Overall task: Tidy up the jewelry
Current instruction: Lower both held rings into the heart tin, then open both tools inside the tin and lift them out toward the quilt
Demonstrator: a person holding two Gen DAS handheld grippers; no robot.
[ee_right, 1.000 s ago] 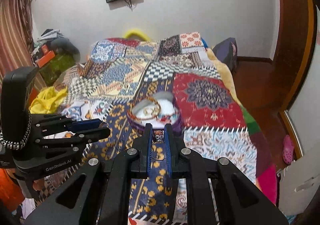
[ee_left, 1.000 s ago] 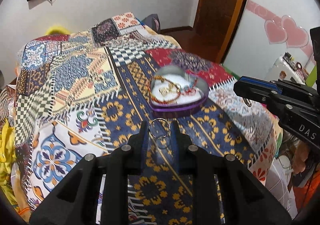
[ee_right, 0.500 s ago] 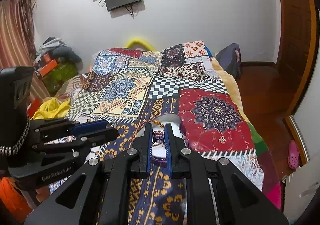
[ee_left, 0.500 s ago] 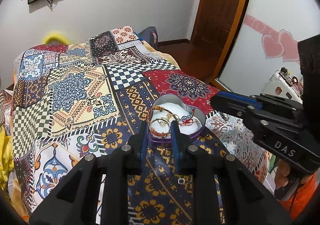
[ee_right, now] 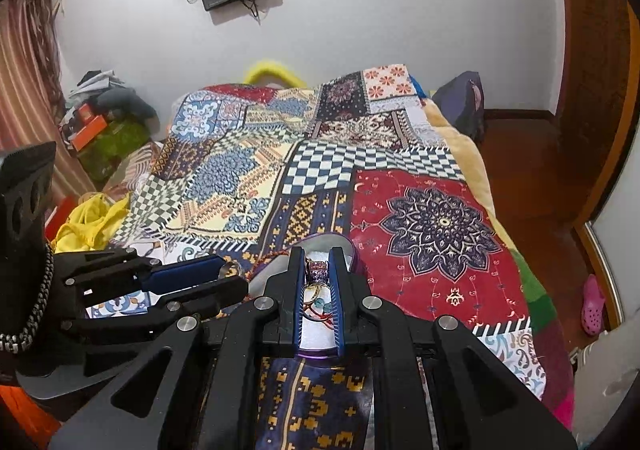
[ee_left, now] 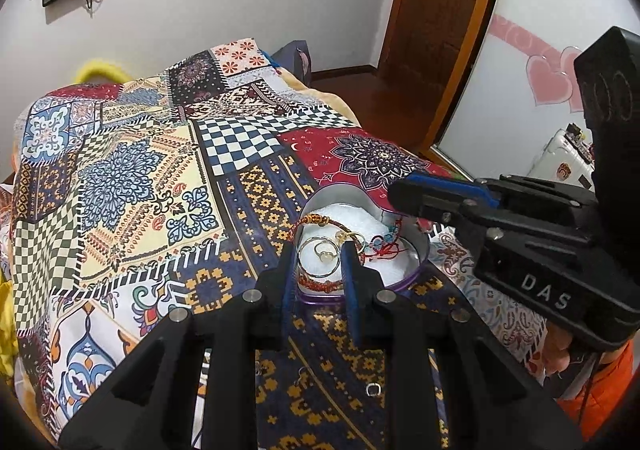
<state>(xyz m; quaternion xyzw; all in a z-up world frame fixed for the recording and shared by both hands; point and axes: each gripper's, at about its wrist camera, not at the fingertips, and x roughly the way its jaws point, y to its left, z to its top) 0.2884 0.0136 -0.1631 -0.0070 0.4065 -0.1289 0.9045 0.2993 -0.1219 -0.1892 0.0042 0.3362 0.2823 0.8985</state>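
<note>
A purple heart-shaped jewelry box (ee_left: 404, 282) with white lining sits on the patchwork bedspread; bracelets and a small ring lie inside. My left gripper (ee_left: 319, 256) is shut on a thin silver hoop (ee_left: 319, 256) and holds it just over the box's near side. My right gripper (ee_right: 318, 270) is shut on a ring with a purple stone (ee_right: 317, 271), held over the box (ee_right: 352, 250). The right gripper also shows in the left wrist view (ee_left: 404, 193), over the box's far right rim. The left gripper shows in the right wrist view (ee_right: 224, 278), beside the box.
The patchwork bedspread (ee_left: 140, 169) covers the whole bed. Small jewelry pieces (ee_left: 373, 390) lie on the cloth near me. A wooden door (ee_left: 440, 29) and floor lie to the right. Yellow cloth (ee_right: 92, 221) and clutter sit left of the bed.
Both grippers have moved forward and now hang over the box. The left still holds the hoop and the right still holds the stone ring.
</note>
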